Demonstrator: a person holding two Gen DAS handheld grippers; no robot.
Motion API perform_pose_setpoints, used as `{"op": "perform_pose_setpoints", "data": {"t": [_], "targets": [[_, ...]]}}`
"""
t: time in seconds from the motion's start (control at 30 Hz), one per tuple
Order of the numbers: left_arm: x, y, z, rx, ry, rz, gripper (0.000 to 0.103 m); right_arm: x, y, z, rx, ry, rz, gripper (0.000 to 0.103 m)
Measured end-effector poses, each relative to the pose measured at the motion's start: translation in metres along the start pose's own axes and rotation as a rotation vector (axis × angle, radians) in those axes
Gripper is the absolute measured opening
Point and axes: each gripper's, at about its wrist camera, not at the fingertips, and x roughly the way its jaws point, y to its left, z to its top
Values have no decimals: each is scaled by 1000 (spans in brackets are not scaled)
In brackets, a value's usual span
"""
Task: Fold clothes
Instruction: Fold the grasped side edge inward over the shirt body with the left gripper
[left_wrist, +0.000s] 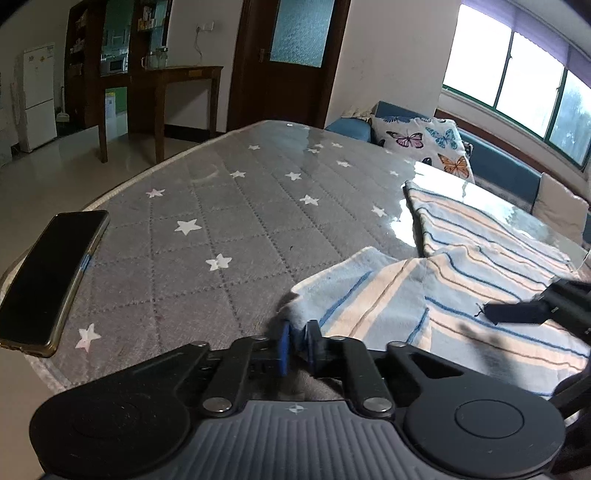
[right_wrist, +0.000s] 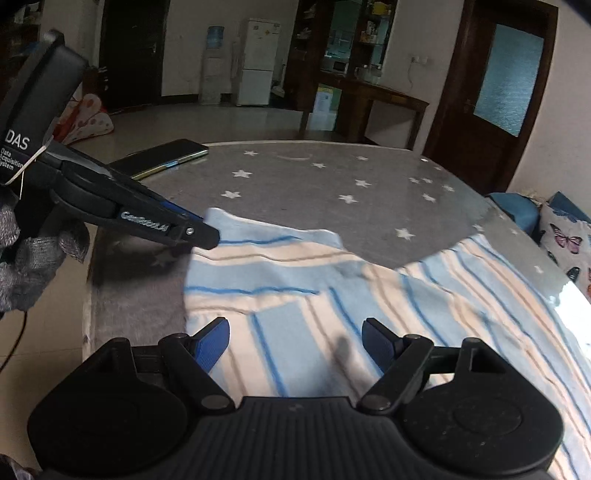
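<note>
A light-blue garment (left_wrist: 461, 280) with orange and dark-blue stripes lies crumpled on the grey star-patterned table cover (left_wrist: 240, 221). My left gripper (left_wrist: 298, 341) is shut on the garment's near left corner, with cloth pinched between its blue pads. In the right wrist view the same garment (right_wrist: 332, 288) spreads to the right, and the left gripper (right_wrist: 207, 236) bites its far left edge, held by a grey-gloved hand (right_wrist: 33, 251). My right gripper (right_wrist: 295, 339) stands open just above the striped cloth with nothing between its pads. Its dark finger (left_wrist: 517, 312) shows at the right of the left wrist view.
A black phone (left_wrist: 51, 280) lies at the table's left edge, also seen as the phone (right_wrist: 166, 158) from the right wrist. A butterfly cushion (left_wrist: 424, 144) and a blue sofa stand behind the table. Bare grey cover stretches beyond the garment.
</note>
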Motion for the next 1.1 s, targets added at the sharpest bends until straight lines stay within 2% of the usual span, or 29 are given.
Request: {"op": "perform_pose_setpoints", "data": {"t": [0.13,0.27,0.53,0.6,0.73,0.9,1.0,1.1], "targets": [[-10,-3,5,7,-40,-31,5,9,8,-1,-20,8,-18,81],[-26,-16,12,35,-96,-104,4,5,4,-2,0,13,-5,81],[-56,-63,7,178,-159,-332,4,-30,-28,-15,39,17,-93,81],[-59,-74,1,223,-147,-387,4,-39,-41,-22,64,26,-124,81],[-54,-94,-13,306,-96,-445,4,-58,-62,-39,100,44,-191,81],[-37,-109,-27,364,11,-470,6,-78,-80,-61,145,72,-243,81],[-34,-109,-30,395,49,-481,7,-88,-86,-71,164,80,-264,81],[-39,-107,-23,423,40,-496,21,-102,-92,-81,190,82,-280,81]]}}
